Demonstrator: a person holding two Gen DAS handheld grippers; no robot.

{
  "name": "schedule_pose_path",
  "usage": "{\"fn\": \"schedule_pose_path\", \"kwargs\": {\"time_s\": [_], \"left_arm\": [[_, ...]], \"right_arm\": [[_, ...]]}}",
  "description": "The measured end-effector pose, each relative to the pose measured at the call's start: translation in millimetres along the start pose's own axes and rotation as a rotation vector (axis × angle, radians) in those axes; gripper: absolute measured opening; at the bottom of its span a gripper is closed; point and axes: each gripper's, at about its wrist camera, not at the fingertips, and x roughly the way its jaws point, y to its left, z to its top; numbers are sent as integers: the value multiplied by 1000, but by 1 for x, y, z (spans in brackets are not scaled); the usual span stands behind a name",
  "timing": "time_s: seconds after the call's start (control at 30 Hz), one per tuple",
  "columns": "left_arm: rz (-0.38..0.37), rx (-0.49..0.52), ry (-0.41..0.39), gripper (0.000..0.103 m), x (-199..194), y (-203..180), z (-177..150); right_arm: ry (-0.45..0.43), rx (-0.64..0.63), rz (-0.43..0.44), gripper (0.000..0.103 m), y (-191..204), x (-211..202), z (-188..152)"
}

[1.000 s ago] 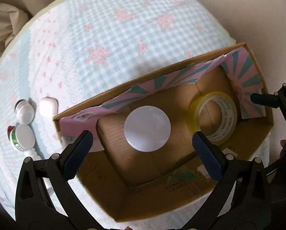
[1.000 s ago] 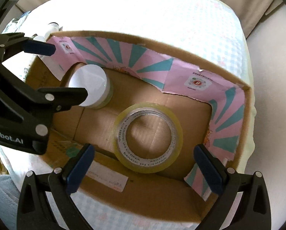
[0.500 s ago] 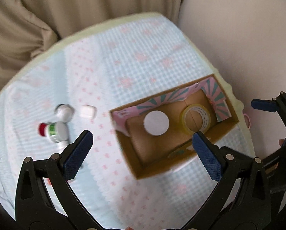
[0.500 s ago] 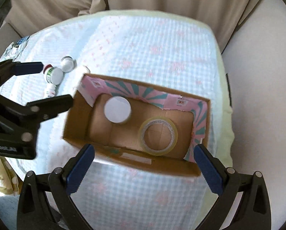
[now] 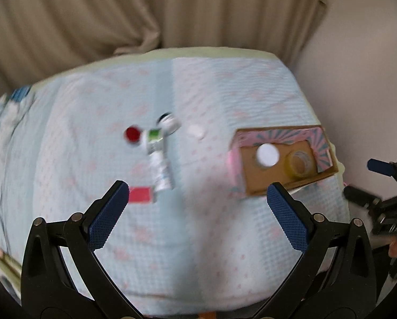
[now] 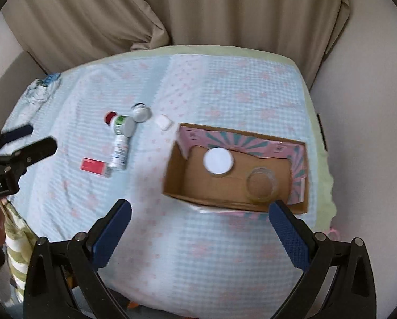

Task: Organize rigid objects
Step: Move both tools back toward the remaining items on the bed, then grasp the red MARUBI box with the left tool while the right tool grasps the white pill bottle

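I've pulled both grippers up and back from the cardboard box (image 6: 235,170), which a second ago filled both views; now the whole checked bedspread (image 6: 225,93) shows, so the white-lidded jar (image 6: 217,160) and tape roll (image 6: 262,186) count as stowed and I'm free to fetch more. My left gripper (image 5: 195,215) and right gripper (image 6: 199,228) are both spread wide, holding nothing. Left of the box, on the spread, wait a red-capped bottle (image 6: 120,124), a tube (image 6: 118,152), a red packet (image 6: 95,167), a small jar (image 6: 141,112) and a white case (image 6: 163,122). The right view is sharp and shows a crumpled cloth (image 6: 40,90) at the far left; the left view is blurred.
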Motion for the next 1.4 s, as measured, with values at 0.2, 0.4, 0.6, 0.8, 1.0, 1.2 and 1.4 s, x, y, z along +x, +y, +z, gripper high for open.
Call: {"fn": "schedule_pose_path", "kwargs": {"time_s": [0.2,0.4,0.6,0.8,1.0,1.2,1.4], "left_arm": [[19,-19,10,103,-12,82,-38],[5,31,36,103,-4,146,-62],[-32,117,77,103,24,186,-62],[-85,171,118,103,62,210,-50],[-136,291,150,103,113,204,-43],[-141,536,180,103,173,177,-47],[-158,763,240,99,234,151,-58]], "right_arm": [[-26,67,33,103,49,-10,-4],[-21,106,41,103,105,0,3],[16,121,16,103,161,34,17],[55,139,6,103,202,76,32],[121,134,2,103,219,126,51],[183,129,-11,103,216,189,72],[273,135,11,103,212,260,89]]}}
